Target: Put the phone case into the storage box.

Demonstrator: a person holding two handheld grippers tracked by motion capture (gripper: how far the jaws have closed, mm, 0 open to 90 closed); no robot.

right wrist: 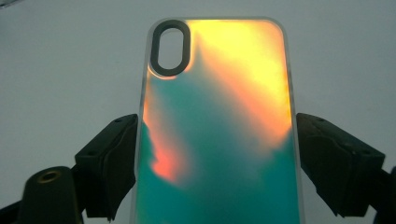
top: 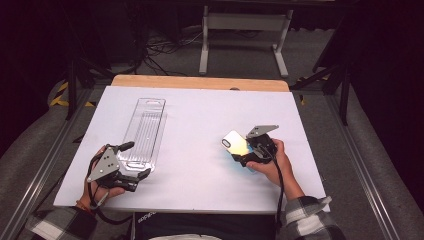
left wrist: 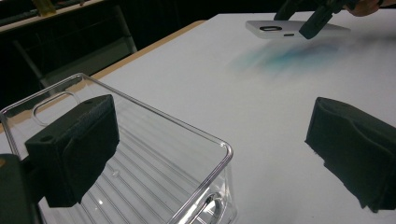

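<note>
An iridescent phone case, orange and teal with a dark camera cutout, hangs just above the white table, casting a teal glow on it. My right gripper is shut on it; in the right gripper view the case has a black jaw pressed against each long edge, my right gripper clamping its lower half. A clear plastic packaging shell lies lengthwise at the table's left. My left gripper stands open at its near end. In the left gripper view the shell's corner sits between the spread jaws of my left gripper.
The white sheet covers a wooden tabletop whose far edge shows. In the left gripper view the case hangs far off in the other gripper. A metal frame and cables sit on the floor beyond.
</note>
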